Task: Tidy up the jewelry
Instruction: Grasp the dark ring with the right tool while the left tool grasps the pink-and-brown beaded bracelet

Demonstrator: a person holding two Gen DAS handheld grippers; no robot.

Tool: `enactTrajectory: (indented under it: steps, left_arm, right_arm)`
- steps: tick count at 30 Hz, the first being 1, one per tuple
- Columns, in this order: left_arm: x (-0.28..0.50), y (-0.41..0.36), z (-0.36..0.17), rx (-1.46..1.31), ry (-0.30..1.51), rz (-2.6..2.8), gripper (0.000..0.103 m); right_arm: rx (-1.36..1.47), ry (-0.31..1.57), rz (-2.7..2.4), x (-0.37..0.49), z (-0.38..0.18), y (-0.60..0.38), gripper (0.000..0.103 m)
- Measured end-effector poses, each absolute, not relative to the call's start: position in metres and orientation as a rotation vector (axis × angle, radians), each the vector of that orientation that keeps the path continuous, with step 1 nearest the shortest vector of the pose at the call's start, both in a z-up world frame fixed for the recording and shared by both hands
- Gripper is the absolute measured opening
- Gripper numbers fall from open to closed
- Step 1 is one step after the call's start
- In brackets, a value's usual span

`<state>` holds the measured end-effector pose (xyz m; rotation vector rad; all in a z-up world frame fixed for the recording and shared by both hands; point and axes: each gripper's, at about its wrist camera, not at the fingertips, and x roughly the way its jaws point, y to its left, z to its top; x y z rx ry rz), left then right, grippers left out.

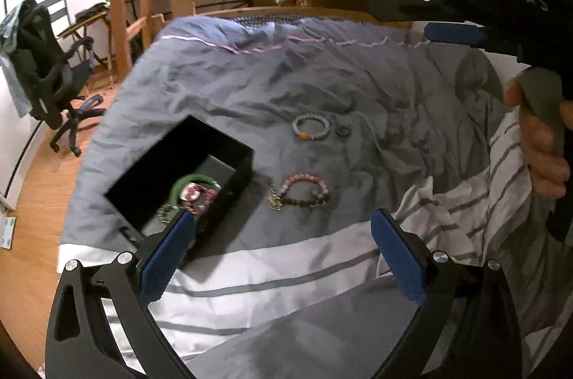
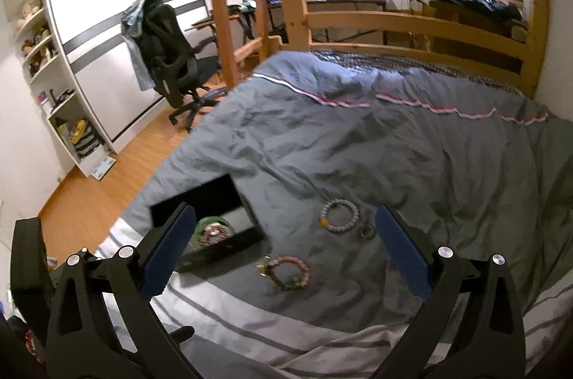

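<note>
Nearest each camera, both pairs of tongs stand wide apart with nothing between their blue pads: the left tongs (image 1: 283, 257) hang over the striped white fold of the bedding, and the right tongs (image 2: 283, 257) hover above the same stretch of the bed. Just beyond them, on the wrinkled grey-blue duvet (image 1: 358, 85), lies a pink and brown beaded bracelet with a small metal charm (image 1: 301, 192), apart from the other pieces. To its left sits an open black rectangular box (image 1: 186, 171), and inside it rest a green bangle (image 1: 179, 187) and a pink and white beaded bracelet (image 1: 198, 196), touching one another. Farther up the duvet lies a pale grey beaded bracelet with one orange bead (image 1: 309, 127), and just beside it on the right a small dark ring (image 1: 343, 130). At the right edge of the left wrist view, a hand (image 1: 540, 135) grips the handle of the right tool. Past the bed stand its wooden frame (image 2: 412, 20) and a black office chair (image 2: 172, 56).
</note>
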<state>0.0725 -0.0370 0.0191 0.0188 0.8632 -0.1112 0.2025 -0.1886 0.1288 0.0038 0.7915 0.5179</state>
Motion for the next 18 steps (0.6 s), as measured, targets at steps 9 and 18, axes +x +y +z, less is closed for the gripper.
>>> enactTrajectory:
  steps: [9, 18]
  left_arm:
    - [0.112, -0.053, -0.039, 0.057, 0.92, -0.198, 0.097]
    - [0.169, -0.049, -0.094, 0.013, 0.97, -0.217, 0.083]
  right_arm:
    - [0.047, 0.858, 0.467, 0.243, 0.048, -0.206, 0.099]
    - [0.016, 0.9, 0.436, 0.279, -0.035, -0.21, 0.059]
